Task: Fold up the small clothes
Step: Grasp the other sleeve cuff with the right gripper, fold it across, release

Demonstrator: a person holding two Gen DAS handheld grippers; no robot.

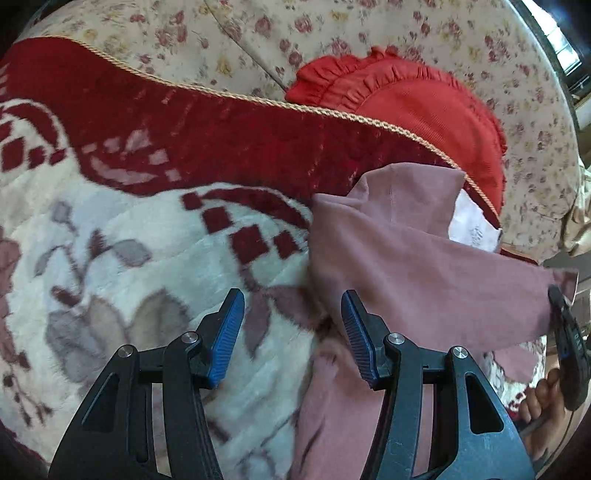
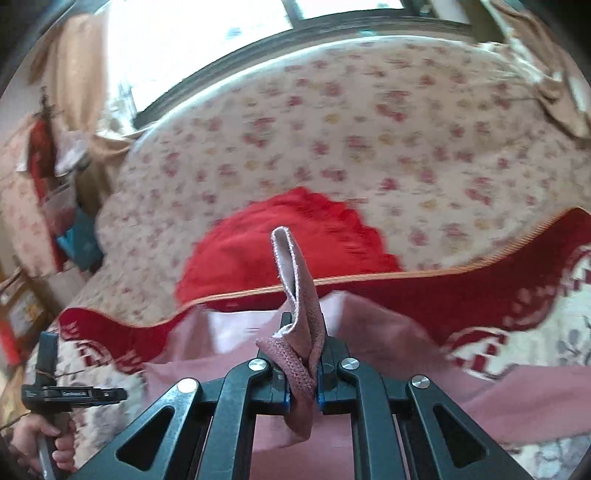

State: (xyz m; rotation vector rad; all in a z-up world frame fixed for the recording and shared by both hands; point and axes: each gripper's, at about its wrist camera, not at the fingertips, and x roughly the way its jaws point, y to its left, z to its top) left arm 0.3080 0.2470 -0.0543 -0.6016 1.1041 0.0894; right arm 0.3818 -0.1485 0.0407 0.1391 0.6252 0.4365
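A dusty-pink garment (image 1: 399, 258) lies on a red-and-white blanket (image 1: 147, 236), one part lifted to the right. My left gripper (image 1: 293, 332) is open and empty, its right finger against the garment's left edge. My right gripper (image 2: 303, 363) is shut on a bunched fold of the pink garment (image 2: 299, 314), which sticks up between the fingers. The right gripper also shows at the right edge of the left wrist view (image 1: 567, 332), holding the cloth's corner. The left gripper shows at the left of the right wrist view (image 2: 70, 393).
A red ruffled cushion (image 1: 417, 96) lies behind the blanket on a floral bedspread (image 1: 258, 33); it also shows in the right wrist view (image 2: 258, 247). A white label (image 1: 472, 225) shows under the garment. A window (image 2: 207, 44) and curtains are beyond the bed.
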